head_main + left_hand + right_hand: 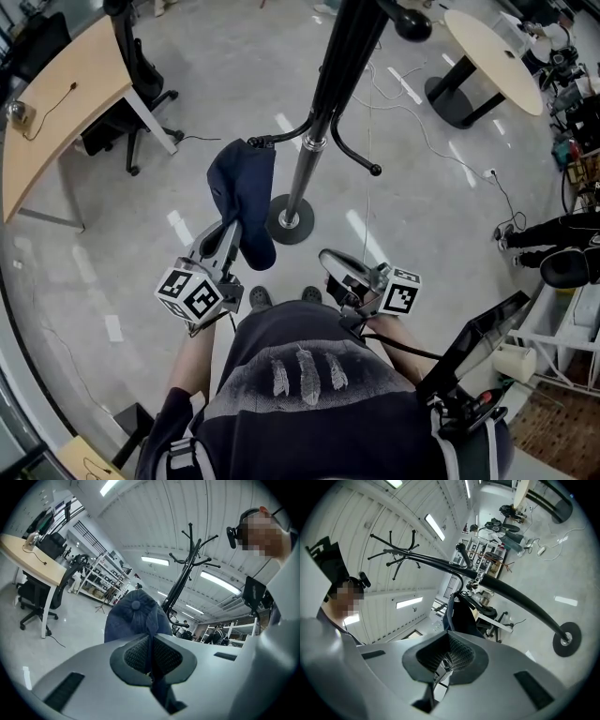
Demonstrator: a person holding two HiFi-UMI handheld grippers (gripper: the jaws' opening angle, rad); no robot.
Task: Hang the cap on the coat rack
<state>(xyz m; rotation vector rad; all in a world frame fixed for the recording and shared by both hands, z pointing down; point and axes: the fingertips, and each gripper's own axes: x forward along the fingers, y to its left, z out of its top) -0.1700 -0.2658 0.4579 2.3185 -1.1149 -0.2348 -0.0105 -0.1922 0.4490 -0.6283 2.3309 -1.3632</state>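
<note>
Cap at a hook of the coat rack.
Left gripper pinches the cap's fabric; right gripper has its jaws together, empty.

The coat rack stands before me. The cap hangs left of its pole, at a hook's tip, pinched in my left gripper. My right gripper sits right of it.

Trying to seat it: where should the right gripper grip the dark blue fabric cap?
Probably its free hanging edge, from the coat rack pole side: the dark blue fabric cap droops from the black metal hook, left gripper clamped opposite.
</note>
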